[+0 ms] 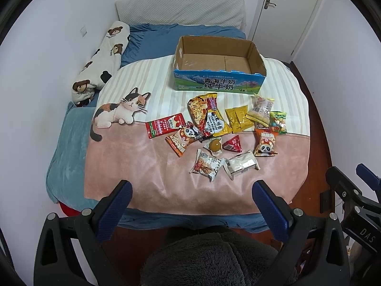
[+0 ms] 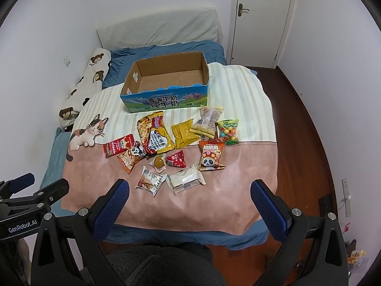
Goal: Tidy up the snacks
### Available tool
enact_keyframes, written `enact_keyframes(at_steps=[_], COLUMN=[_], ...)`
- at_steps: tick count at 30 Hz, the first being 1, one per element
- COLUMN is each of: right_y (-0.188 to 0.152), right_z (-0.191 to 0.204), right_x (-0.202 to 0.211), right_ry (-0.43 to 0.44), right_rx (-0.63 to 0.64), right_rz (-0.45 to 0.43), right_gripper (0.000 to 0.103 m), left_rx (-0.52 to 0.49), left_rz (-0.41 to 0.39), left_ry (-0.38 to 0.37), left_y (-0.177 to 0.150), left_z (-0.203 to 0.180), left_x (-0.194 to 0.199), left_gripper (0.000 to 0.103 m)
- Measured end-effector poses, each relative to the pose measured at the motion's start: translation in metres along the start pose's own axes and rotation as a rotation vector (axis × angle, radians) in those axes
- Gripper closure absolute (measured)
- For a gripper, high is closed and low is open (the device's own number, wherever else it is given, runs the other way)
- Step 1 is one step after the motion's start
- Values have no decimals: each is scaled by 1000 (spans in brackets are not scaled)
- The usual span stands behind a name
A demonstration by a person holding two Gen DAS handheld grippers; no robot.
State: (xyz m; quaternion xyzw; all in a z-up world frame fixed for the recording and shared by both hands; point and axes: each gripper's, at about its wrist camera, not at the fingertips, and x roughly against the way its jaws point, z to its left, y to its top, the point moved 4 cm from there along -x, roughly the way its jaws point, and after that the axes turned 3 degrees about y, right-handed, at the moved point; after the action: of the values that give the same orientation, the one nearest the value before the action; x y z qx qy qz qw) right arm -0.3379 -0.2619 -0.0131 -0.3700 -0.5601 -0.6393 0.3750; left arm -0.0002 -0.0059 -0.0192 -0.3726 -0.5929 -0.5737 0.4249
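Both grippers are hovering at the foot of the bed, above the pink end of the blanket, with nothing picked up. The left gripper is showing its fingers spread wide and released, and the right gripper is holding its fingers just as far apart, grasping nothing.

The snacks are lying in a loose pile at the centre of both views, just below the open milk box, which is sitting empty toward the upper middle of the frame. Nearest the grippers are the granola packet and, just beside it, the white wrapped bar.

Judging by the layout, the step in hand is reaching for a first packet. Starting with these two near ones seems wise, since they are lying clear of the overlapping heap around the noodle bag. Closing on a packet's crimped edge should be lifting it cleanly; the soft blanket could be getting pinched if the fingers are pressing too low.
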Motion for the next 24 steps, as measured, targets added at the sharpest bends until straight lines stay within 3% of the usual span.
enact_keyframes(at_steps=[24], right_y=[8], right_z=[-1], right_x=[-3], right_ry=[3], right_rx=[-6], right_rz=[-15], right_gripper=[0], left_rx=[2], left_rz=[-22], left_ry=[-3], left_y=[9], left_z=[2], left_x=[3], left_gripper=[0])
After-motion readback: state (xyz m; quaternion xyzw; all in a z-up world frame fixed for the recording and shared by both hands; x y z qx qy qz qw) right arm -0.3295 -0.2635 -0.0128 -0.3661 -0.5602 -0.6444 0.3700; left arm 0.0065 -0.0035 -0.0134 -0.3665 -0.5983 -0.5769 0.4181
